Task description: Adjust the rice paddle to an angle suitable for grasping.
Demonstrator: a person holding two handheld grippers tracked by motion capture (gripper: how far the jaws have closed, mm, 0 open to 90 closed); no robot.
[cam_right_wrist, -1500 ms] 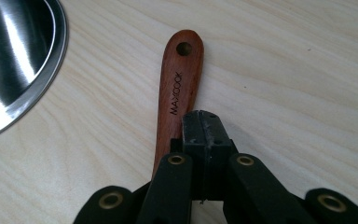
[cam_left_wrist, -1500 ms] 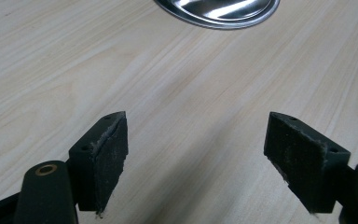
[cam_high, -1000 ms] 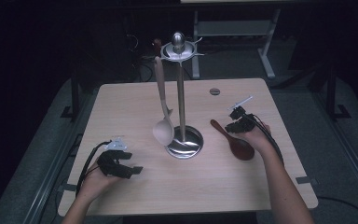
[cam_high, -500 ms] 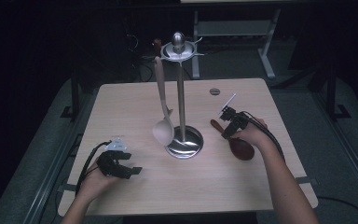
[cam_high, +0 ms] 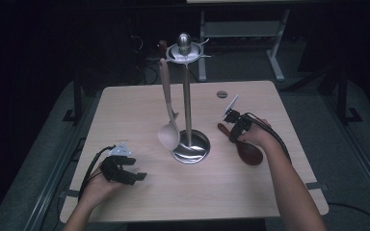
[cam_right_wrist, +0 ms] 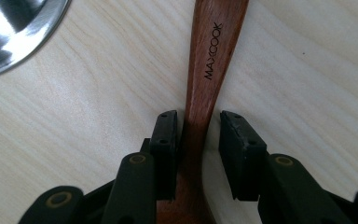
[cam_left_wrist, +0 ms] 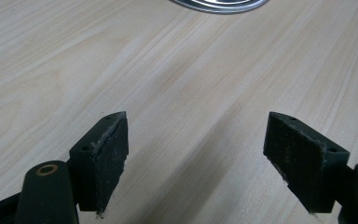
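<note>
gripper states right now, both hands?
Left gripper: open, nothing between its jaws, over bare table.
Right gripper: jaws just closing around the wooden spoon handle; firm grip cannot be told.

The wooden spoon (cam_right_wrist: 208, 84) is dark reddish-brown with a smooth, glossy finish, and black lettering reading MAXCOOK runs along its handle. It lies flat on the table (cam_high: 139, 103), and its slim handle passes between the jaws of the right gripper (cam_right_wrist: 199, 140) and runs on away from it. The left jaw sits against the handle's edge, while a narrow gap shows on the other side; the jaws have just been closing around it. In the high view, the spoon's rounded bowl (cam_high: 249, 151) rests just behind the gripper, under the hand, on the near side.
</note>
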